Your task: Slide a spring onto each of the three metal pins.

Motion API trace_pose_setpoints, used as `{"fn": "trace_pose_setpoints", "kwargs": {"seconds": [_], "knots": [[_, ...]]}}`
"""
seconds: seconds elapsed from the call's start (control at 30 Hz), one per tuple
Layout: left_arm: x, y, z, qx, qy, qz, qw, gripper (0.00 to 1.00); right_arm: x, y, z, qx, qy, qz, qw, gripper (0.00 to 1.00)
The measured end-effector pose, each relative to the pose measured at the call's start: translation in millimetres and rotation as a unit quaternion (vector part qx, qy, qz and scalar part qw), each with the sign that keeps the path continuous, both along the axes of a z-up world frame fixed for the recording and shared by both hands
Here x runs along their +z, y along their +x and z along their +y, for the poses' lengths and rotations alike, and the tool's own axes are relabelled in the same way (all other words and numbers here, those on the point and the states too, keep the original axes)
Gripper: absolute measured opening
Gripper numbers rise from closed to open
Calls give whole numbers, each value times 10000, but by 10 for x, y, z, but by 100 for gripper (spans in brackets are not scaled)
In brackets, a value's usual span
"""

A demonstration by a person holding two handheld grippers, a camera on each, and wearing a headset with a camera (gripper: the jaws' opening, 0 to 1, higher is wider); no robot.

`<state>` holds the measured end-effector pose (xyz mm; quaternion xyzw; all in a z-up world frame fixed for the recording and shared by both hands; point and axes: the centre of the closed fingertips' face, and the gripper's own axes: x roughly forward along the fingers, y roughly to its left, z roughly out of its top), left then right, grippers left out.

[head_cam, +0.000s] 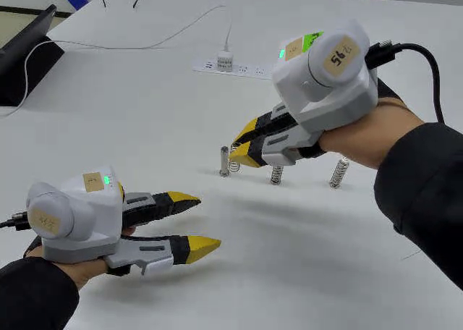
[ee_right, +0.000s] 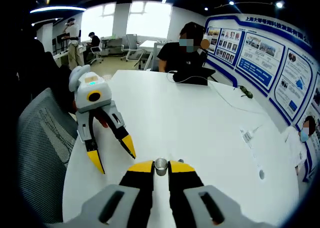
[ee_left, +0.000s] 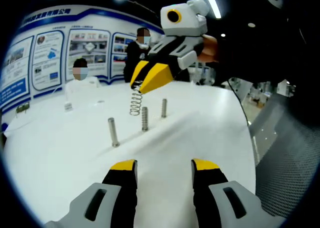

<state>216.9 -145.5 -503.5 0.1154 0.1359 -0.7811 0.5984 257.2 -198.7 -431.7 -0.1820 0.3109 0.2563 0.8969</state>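
Three metal pins stand upright in a row on the white table [head_cam: 145, 127]. The left pin [head_cam: 224, 161] [ee_left: 113, 132] is bare. A spring sits on the middle pin [head_cam: 277, 174] [ee_left: 144, 119], and another on the right pin [head_cam: 338, 172] [ee_left: 163, 108]. My right gripper [head_cam: 239, 153] [ee_left: 146, 83] [ee_right: 160, 169] is shut on a loose spring [head_cam: 234, 164] [ee_left: 135, 102] [ee_right: 160, 166], which hangs just right of the bare pin's top. My left gripper [head_cam: 200, 223] [ee_left: 164, 165] [ee_right: 115, 160] stands open and holds nothing, low over the table to the left of the pins.
A white power strip [head_cam: 231, 68] with a plugged charger and its cable lies at the back of the table. A black screen [head_cam: 22, 55] stands at the far left. People sit behind the table [ee_right: 182, 58], and a mesh chair [ee_right: 45, 138] stands beside it.
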Motion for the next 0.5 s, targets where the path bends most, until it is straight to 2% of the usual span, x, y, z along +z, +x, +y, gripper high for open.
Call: {"fn": "trace_pose_setpoints", "kwargs": {"seconds": [0.3,0.5], "knots": [[-28,-49,-10,-43,13,22,10000,43,60,219,-136,-240,9,-141,9996,12],[-25,-67,-17,-53,-4,51,10000,43,-36,335,-190,-388,104,-40,9992,12]]}}
